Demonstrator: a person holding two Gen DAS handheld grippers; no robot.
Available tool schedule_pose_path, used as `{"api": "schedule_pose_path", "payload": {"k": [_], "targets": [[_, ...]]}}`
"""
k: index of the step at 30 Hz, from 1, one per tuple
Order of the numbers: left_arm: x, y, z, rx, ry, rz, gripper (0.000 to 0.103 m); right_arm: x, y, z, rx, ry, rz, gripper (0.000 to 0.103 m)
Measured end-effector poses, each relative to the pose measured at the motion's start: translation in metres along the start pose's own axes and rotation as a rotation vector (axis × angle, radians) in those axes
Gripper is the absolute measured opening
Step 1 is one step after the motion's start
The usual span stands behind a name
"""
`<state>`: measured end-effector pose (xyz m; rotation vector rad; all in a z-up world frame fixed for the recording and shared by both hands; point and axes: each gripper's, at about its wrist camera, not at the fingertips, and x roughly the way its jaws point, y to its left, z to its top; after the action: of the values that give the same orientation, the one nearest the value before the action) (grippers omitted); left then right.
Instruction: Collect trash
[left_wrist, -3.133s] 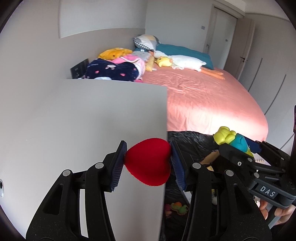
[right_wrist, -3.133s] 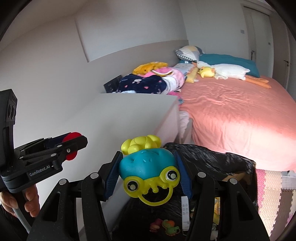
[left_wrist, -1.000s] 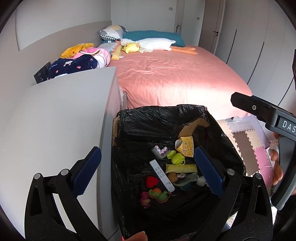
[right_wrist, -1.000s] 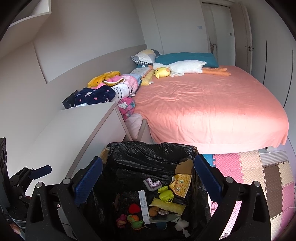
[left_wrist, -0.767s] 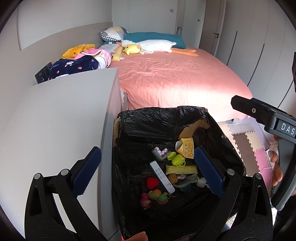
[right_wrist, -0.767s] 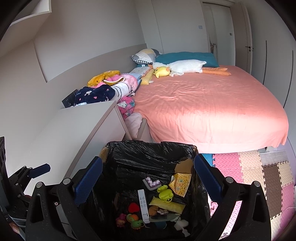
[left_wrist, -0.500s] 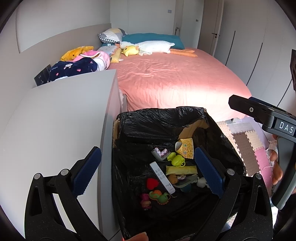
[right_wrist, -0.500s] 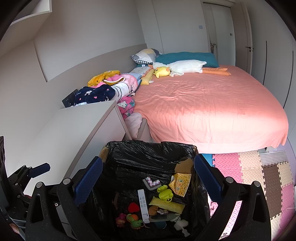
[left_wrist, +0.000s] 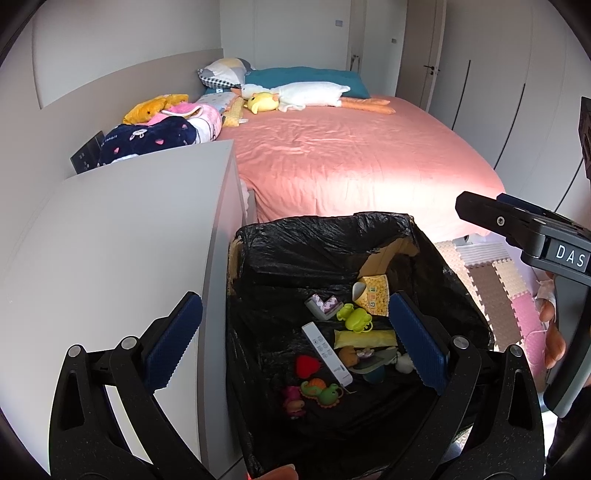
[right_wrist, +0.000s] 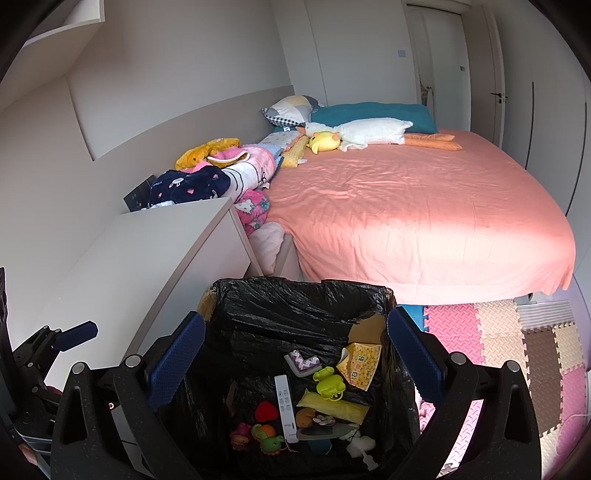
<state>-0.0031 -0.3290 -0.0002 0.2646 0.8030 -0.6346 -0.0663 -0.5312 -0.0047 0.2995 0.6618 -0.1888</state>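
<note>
A bin lined with a black bag (left_wrist: 325, 236) stands beside a white cabinet (left_wrist: 110, 236); it shows in the right wrist view too (right_wrist: 295, 295). Inside lie a red heart (left_wrist: 307, 366), a white remote (left_wrist: 325, 349), a green toy (left_wrist: 355, 317), a yellow carton (left_wrist: 373, 295) and several other small toys. My left gripper (left_wrist: 295, 343) is open and empty above the bin. My right gripper (right_wrist: 295, 365) is open and empty above the bin too. The right gripper's body (left_wrist: 524, 229) shows at the right in the left wrist view.
A bed with a pink sheet (right_wrist: 406, 206) lies behind the bin, with a white goose plush (right_wrist: 369, 134), pillows and folded clothes (right_wrist: 221, 173). Foam floor mats (right_wrist: 517, 339) cover the floor at the right. The cabinet top is at the left.
Three seconds ago my left gripper held the red heart and my right held a blue and yellow toy. Both are now open above the bin. In the last second almost nothing moved.
</note>
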Motion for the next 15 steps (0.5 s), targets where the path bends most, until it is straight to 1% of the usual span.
{"api": "schedule_pose_path", "payload": {"k": [15], "targets": [[0.0008,-0.0001,-0.0004,0.0,0.0,0.001,0.097,0.0006,-0.0026,-0.0045,-0.001,0.007,-0.001,0.099]]}}
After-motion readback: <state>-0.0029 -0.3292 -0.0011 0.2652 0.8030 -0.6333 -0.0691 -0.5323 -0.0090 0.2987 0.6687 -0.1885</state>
